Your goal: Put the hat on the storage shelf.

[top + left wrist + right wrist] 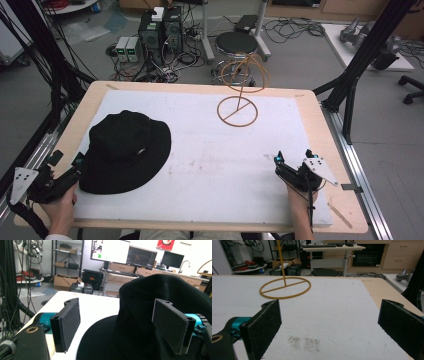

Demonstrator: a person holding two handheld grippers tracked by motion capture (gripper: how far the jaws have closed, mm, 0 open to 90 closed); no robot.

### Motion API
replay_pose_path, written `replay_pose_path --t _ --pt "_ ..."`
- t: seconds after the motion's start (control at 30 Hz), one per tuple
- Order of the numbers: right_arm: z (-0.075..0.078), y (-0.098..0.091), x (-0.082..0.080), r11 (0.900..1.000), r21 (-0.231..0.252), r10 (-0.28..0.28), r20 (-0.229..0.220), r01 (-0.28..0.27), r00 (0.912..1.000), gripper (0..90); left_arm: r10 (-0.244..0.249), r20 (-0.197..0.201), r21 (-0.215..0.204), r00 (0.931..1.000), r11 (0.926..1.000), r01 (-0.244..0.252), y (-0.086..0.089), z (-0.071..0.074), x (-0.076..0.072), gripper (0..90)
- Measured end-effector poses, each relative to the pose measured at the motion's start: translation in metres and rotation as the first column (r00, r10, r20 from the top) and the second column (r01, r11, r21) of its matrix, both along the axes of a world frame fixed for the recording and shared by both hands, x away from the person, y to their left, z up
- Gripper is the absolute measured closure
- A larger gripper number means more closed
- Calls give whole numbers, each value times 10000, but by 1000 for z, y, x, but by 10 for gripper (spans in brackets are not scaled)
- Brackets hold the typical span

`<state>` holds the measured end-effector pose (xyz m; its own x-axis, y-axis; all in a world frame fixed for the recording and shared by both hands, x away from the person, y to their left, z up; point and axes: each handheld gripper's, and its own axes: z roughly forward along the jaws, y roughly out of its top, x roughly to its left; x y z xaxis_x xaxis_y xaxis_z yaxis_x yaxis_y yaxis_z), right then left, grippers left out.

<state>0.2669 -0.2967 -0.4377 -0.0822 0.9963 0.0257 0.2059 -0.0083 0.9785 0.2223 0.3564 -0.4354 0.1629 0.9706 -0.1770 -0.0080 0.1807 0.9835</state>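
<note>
Early stage, nothing picked up yet. Judging by the layout: hat goes on the wire stand, all of that still to do.

Lower left of the high view: left gripper (75, 162) at the near edge of the black hat (125, 150), jaws apart. In the left gripper view the brim (105, 340) runs in between the jaws, crown just ahead; pads not closed on it, contact unclear.

Hat lies flat on the white mat (210, 165), left-centre of frame.

Upper centre-right: wire stand (239, 100), bare, well apart from the hat.

Lower right: right gripper (292, 159) over the mat, jaws wide apart, holding nothing, stand straight ahead of it.
</note>
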Motion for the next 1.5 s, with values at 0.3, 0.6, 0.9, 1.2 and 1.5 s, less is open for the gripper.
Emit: replay_pose_path --t 0.3,0.6,0.9,1.2,1.5 --pt "0 -1 0 9999 54 108 -18 -108 9999 40 -714 401 -184 9966 9972 722 -2 13 -3 231" --pt "0 0 0 9997 114 223 -57 -223 9997 40 -1508 13 25 9886 9886 1508 -1 15 1 228" --pt "0 0 0 9996 97 271 -69 -270 9996 40 -1997 -570 677 9782 9768 2033 -4 17 5 229" --pt "-1 1 1 9993 69 369 -96 -368 9993 40 -2315 -1165 823 9658 9669 2416 -8 16 10 230" --pt "-1 1 1 9992 58 398 -108 -397 9992 40 -2516 -1517 927 9559 9592 2671 -9 13 14 231"
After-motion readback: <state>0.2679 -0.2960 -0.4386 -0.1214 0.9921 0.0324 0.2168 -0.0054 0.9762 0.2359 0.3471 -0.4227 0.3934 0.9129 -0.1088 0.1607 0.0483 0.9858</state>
